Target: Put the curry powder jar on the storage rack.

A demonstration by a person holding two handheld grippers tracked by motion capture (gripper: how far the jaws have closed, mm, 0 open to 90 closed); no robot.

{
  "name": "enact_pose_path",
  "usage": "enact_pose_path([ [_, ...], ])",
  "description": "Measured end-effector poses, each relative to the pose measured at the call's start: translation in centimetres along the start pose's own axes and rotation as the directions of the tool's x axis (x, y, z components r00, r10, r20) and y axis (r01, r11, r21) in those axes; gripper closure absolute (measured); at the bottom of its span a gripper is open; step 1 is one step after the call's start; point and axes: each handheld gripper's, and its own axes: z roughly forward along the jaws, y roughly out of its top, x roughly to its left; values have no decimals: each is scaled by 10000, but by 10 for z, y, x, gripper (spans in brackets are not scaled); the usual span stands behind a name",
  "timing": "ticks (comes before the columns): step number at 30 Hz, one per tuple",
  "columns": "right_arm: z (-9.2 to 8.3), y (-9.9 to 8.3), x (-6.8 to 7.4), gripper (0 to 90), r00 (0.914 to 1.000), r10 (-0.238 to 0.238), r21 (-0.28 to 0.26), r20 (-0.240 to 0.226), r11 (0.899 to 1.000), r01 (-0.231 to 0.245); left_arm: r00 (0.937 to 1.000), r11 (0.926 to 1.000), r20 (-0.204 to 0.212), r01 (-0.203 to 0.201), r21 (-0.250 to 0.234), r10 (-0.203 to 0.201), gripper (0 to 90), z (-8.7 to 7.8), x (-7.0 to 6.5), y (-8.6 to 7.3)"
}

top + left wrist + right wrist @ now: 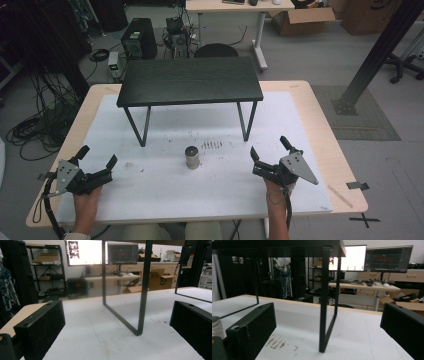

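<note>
A small metal cylinder [192,157] stands upright on the white mat [165,185], in front of a low black table [190,81] with thin black legs. My left gripper [97,156] rests at the mat's near left, open, nothing between its jaws. My right gripper [270,148] rests at the near right, open and empty too. In the left gripper view the low table's left leg frame [142,297] stands ahead between the jaws. In the right gripper view the right leg frame [324,305] stands ahead, and the cylinder's edge [216,326] peeks in at the far left.
The mat covers a light wooden table [320,135]. Brown specks [212,144] mark the mat near the cylinder. Beyond the table are computers, cables, a desk and cardboard boxes [300,20]. A black slanted post [380,50] stands at the right.
</note>
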Motion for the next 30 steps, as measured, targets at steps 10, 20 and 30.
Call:
enact_pose_path([
  [10, 0, 15, 19, 0, 9975, -122, 12, -698, 9999, 123, 10000, 10000, 16, 10, -20, -10, 4, 0, 0, 0],
  [20, 4, 24, 37, 0, 9906, -187, 47, -1356, 9998, 195, 10000, 10000, 19, 13, -15, -13, 4, 0, 0, 0],
  [30, 9, 28, 52, 0, 9818, -149, 90, -1893, 9998, 169, 10000, 10000, 22, 10, -11, -10, 4, 0, 0, 0],
])
